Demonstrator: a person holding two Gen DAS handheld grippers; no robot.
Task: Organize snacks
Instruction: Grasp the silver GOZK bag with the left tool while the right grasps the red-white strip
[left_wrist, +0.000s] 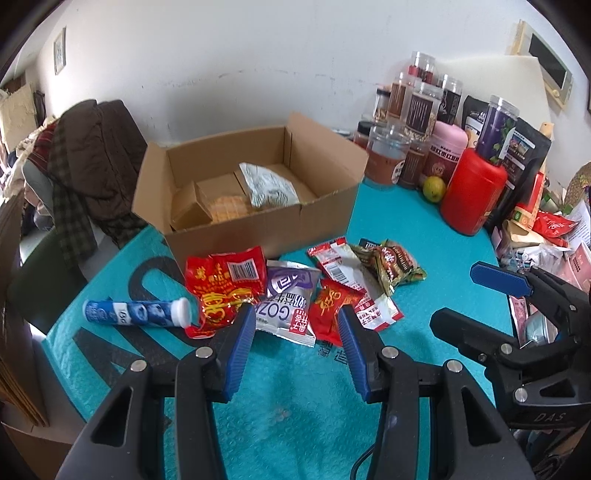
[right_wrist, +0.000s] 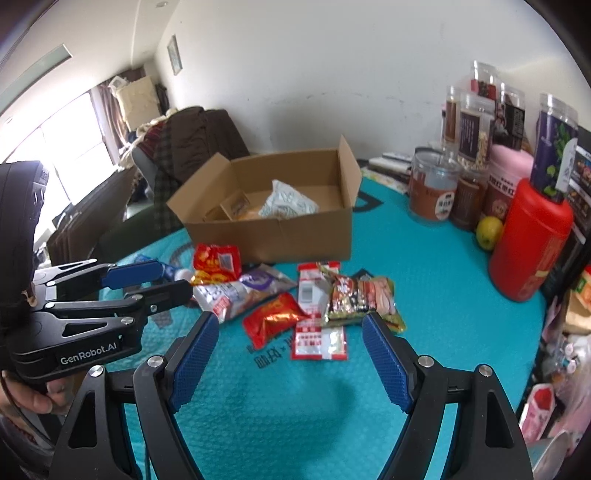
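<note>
Right now both claws hang over the loose heap of snack packets (left_wrist: 295, 295) on the teal mat (left_wrist: 295, 406) that covers the desk, and nothing has been picked up at this point. The left claw (left_wrist: 297, 321) has its blue pads parted with nothing between them, poised just above the silver and purple pouch (left_wrist: 286, 306), with the big red packet (left_wrist: 225, 288) to one side and the small red packet (left_wrist: 332, 306) to the other. The right claw (right_wrist: 290, 330) stands wider, likewise released and holding nothing, aimed at the small red packet (right_wrist: 275, 319) and the red and white sachet (right_wrist: 319, 339) nearest it. Behind the heap sits the open cardboard box (left_wrist: 258, 229), which already holds a white crinkled bag (left_wrist: 267, 184) and some smaller brown cartons. A blue and white tube (left_wrist: 136, 312) lies on its side just beside the big red packet. Jars, a red canister (left_wrist: 474, 192) and a lemon (left_wrist: 435, 188) crowd the far right of the desk, well apart from the heap. My guess is that this is the reach for a first packet. The next move calls for lowering one claw onto a single packet, squeezing its edge without dragging the neighbours that overlap it, then carrying it over the near wall of the box.
</note>
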